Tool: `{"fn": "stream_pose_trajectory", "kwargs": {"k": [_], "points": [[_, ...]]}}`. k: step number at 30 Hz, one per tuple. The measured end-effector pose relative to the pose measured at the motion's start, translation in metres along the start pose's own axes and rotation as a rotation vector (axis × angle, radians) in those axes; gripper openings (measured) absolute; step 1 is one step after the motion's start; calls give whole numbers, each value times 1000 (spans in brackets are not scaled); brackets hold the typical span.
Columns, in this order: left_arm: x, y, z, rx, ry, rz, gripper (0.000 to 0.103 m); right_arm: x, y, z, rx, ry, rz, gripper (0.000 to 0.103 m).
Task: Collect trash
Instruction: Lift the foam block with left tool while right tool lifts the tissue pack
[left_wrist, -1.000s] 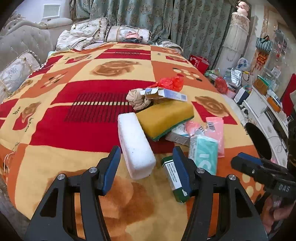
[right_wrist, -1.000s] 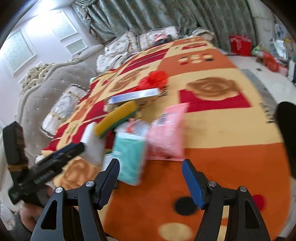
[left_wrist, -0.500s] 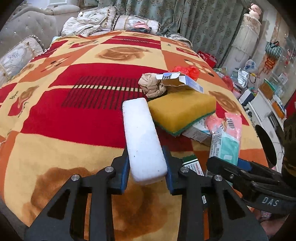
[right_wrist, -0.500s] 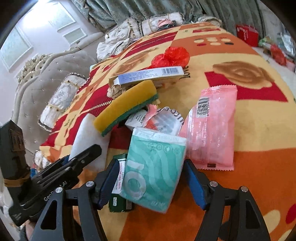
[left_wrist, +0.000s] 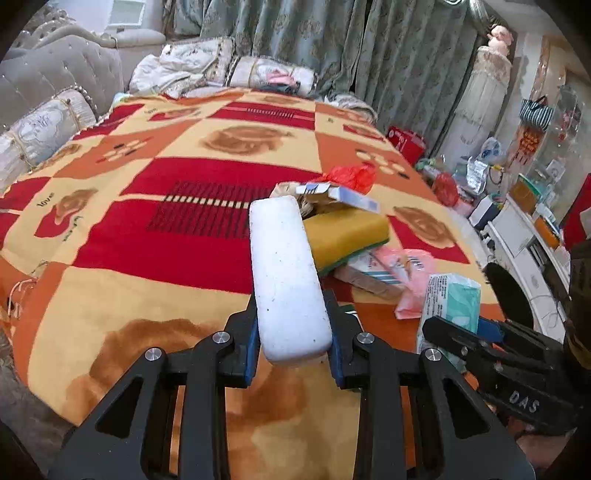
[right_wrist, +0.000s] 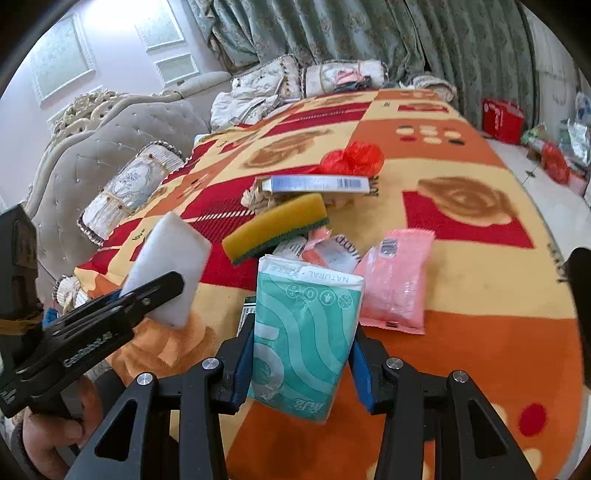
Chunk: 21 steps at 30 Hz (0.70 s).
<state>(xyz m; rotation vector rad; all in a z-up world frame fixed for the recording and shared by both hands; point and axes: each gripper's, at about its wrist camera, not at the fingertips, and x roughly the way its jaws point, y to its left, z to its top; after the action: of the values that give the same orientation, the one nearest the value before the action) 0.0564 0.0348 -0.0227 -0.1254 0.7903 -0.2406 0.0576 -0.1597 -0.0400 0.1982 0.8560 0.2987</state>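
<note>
A patterned blanket (left_wrist: 155, 236) carries a heap of trash. My left gripper (left_wrist: 291, 325) is shut on a long white foam block (left_wrist: 284, 273), which is lifted and tilted off the blanket. In the right wrist view my right gripper (right_wrist: 301, 354) has its jaws closing on a teal tissue pack (right_wrist: 306, 325). Both pads press its sides and the pack is raised. Behind them lie a yellow-green sponge (right_wrist: 277, 225), a pink packet (right_wrist: 395, 280), a blue-white box (right_wrist: 317, 183), a red plastic bag (right_wrist: 354, 157) and a green carton (right_wrist: 248, 314), partly hidden by the pack.
A tufted grey headboard (right_wrist: 110, 155) and pillows (right_wrist: 129, 188) border the bed's left side, with curtains behind. To the right of the bed are a dark round object (left_wrist: 508, 295) and floor clutter (left_wrist: 447, 188). A hand (right_wrist: 48, 428) holds the left gripper.
The left gripper closed on the white block and raised it. The right gripper moved in around the teal pack, narrowed its jaws onto it and lifted it.
</note>
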Motion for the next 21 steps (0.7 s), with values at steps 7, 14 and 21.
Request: {"fn": "stream_pose_trajectory", "kwargs": {"k": [7,14,21], "points": [[-22,-3,-8,22,-26,-20,28,-23,14,6,-20,-30,-35,44],[-34,6,-10,5,-44,-44,28,-33,34,6,-72,-49,-69,44],[-39,11,-11,-8,-53,-53,28,-33,39,0,-81,-36,-73,44]]}}
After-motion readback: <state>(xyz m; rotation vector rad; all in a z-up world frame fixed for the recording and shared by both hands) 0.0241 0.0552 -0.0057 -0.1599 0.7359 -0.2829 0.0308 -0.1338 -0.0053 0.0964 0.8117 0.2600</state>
